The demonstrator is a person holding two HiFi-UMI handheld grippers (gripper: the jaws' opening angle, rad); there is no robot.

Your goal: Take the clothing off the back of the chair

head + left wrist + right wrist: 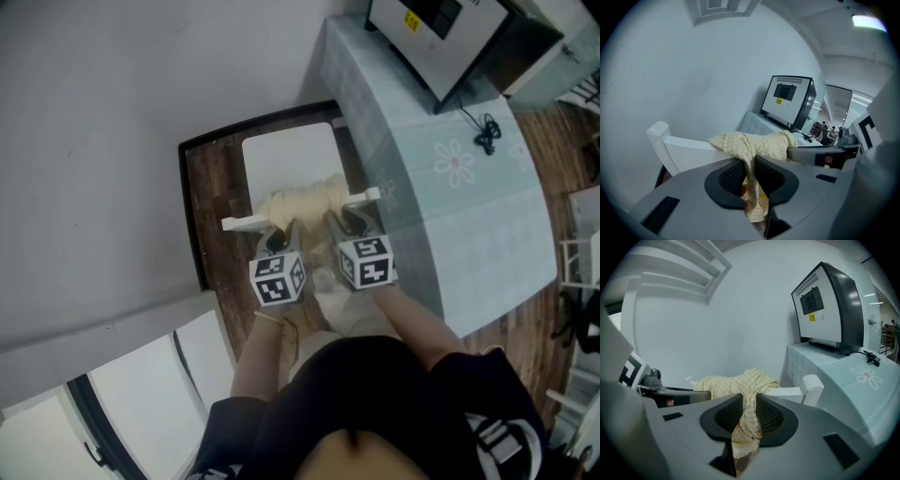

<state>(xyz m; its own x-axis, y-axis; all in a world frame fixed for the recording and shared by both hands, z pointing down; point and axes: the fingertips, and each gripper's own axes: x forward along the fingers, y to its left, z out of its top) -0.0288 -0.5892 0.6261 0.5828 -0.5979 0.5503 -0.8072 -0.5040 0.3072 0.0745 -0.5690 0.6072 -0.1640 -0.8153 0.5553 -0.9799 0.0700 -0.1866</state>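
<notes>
Between the dark ribbed pads (733, 176) of the left gripper (749, 169), a fold of the pale yellow checked clothing (757, 143) is pinched tight, its loose end hanging below the jaws. The right gripper (749, 408) has the same hold: its jaws are narrowed onto another fold, and the fabric runs up from them to the main bundle.

That bundle lies draped over the top rail (242, 223) of the white chair (291, 157), bunched near the rail's middle. The two grippers sit side by side just behind it, each with its marker cube (277, 278) toward the person. The chair stands on dark wood floor (211, 202), its seat facing a grey wall.

Just beside the chair, on the right in the head view, is a table (469, 225) under a pale green flowered cloth. On it sits a boxy white machine (441, 33) with a dark front, and a black cable (486, 131) lies near it.
</notes>
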